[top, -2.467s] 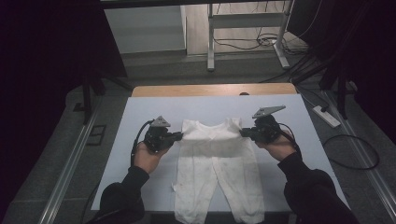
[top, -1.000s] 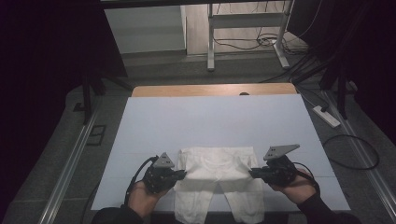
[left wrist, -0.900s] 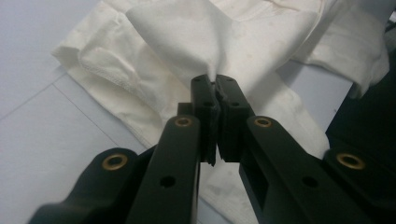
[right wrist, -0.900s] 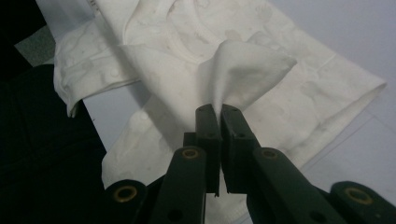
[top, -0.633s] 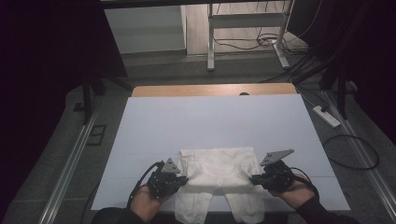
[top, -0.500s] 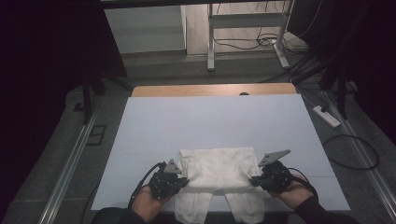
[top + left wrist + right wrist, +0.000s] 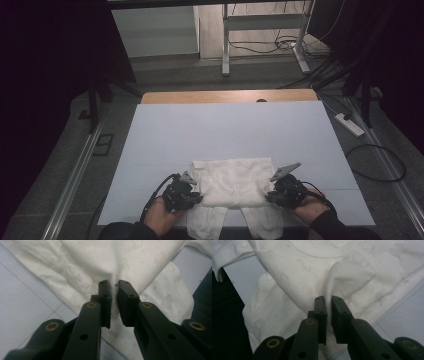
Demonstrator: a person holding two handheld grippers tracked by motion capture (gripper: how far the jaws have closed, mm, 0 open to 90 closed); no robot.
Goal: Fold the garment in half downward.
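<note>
No readable text, labels, brands, numbers or signs on anything in view.

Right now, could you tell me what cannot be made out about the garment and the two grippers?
- Garment leg ends: cut off by the bottom edge in the high view.
- Cloth under the top fold: hidden by the fold itself in the high view.
- Left gripper: jaws have just been opening; a ridge of cloth rises at the gap, but whether the pads still press it is unclear.
- Right gripper: likewise.
</note>
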